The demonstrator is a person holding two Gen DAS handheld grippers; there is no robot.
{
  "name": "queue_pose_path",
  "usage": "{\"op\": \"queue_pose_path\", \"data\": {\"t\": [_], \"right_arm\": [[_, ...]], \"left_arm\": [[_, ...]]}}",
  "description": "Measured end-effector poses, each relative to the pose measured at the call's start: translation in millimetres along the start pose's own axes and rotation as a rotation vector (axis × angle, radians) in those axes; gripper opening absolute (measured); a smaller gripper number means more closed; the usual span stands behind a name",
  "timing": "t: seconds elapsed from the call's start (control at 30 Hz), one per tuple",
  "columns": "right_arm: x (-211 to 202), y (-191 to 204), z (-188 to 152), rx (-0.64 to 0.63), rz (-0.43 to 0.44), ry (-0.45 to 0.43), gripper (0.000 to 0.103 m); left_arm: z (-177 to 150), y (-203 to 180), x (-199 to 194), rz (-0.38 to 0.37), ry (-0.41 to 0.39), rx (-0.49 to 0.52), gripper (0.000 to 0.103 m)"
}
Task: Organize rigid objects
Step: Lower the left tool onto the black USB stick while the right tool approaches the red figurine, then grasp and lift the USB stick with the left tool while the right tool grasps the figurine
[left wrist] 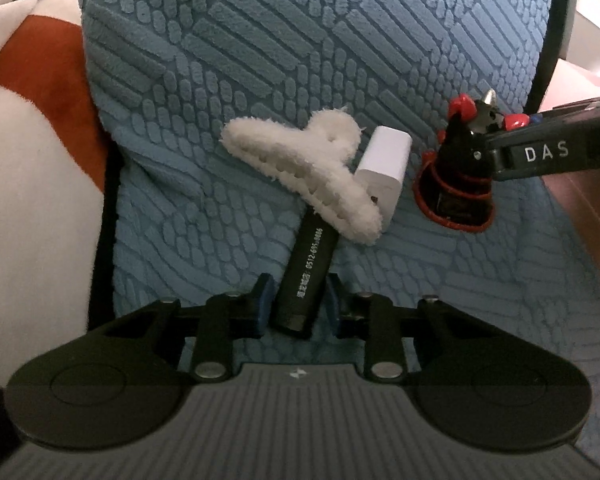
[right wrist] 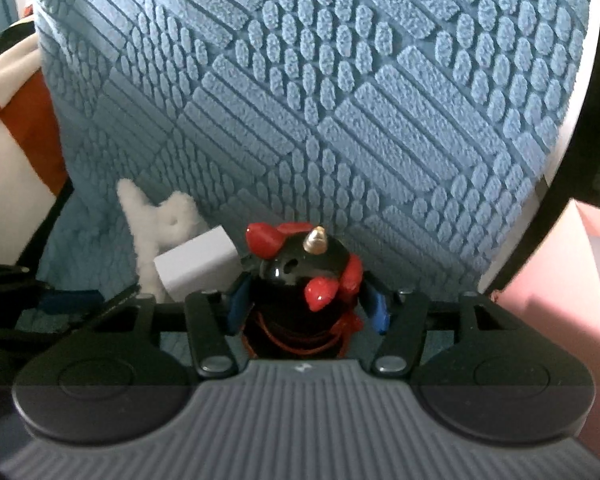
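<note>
The tube's (left wrist: 305, 276) far end is hidden under a fluffy white clip (left wrist: 300, 168); the left gripper (left wrist: 298, 300) brackets it narrowly, contact unclear. The right gripper (right wrist: 306, 304) seems closed on the black-and-red figurine (right wrist: 300, 280). A white charger (left wrist: 384, 164) lies between, all on a blue textured cushion (left wrist: 260, 60).

blue textured mat (left wrist: 340, 40) | red-white fabric (left wrist: 28, 92) left | pink surface (right wrist: 580, 280) right

Black cylinder (left wrist: 305, 270), fuzzy white claw clip (left wrist: 308, 172), white charger (left wrist: 384, 164) and upright black-red figurine (left wrist: 460, 168) cluster on blue textured fabric.
</note>
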State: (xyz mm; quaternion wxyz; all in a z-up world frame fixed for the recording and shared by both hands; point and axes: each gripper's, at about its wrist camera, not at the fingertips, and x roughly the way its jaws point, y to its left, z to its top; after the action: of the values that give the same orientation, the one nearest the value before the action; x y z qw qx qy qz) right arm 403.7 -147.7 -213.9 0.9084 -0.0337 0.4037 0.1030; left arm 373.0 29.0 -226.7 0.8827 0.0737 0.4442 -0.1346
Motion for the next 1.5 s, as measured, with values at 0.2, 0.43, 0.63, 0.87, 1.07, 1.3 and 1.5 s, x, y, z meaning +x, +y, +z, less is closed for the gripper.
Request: {"op": "queue_pose_path", "data": {"t": [0.2, 0.43, 0.63, 0.87, 1.07, 1.3, 1.5], "right_arm": [[-26, 0, -7, 0.033, -0.004, 0.041, 0.06], [-55, 2, -21, 0.038, -0.032, 0.044, 0.06], [-85, 12, -43, 0.039, -0.06, 0.031, 0.06], [-109, 25, -66, 0.037, -0.052, 0.036, 0.06], [-132, 39, -86, 0.004, -0.057, 0.035, 0.06], [-154, 45, -108, 0.013, -0.062, 0.05, 0.06], [-169, 48, -121, 0.024, -0.07, 0.046, 0.06]], "left_arm": [[-7, -4, -12, 0.0, 0.013, -0.046, 0.029], [-20, -5, -37, -0.032, 0.005, -0.148, 0.029], [-33, -8, -62, -0.012, -0.033, -0.218, 0.029], [-51, -8, -82, -0.049, -0.035, -0.287, 0.028], [-66, -18, -108, -0.078, -0.054, -0.339, 0.026], [-84, -34, -129, -0.113, -0.046, -0.385, 0.025], [-101, -45, -138, -0.139, -0.038, -0.432, 0.025]]}}
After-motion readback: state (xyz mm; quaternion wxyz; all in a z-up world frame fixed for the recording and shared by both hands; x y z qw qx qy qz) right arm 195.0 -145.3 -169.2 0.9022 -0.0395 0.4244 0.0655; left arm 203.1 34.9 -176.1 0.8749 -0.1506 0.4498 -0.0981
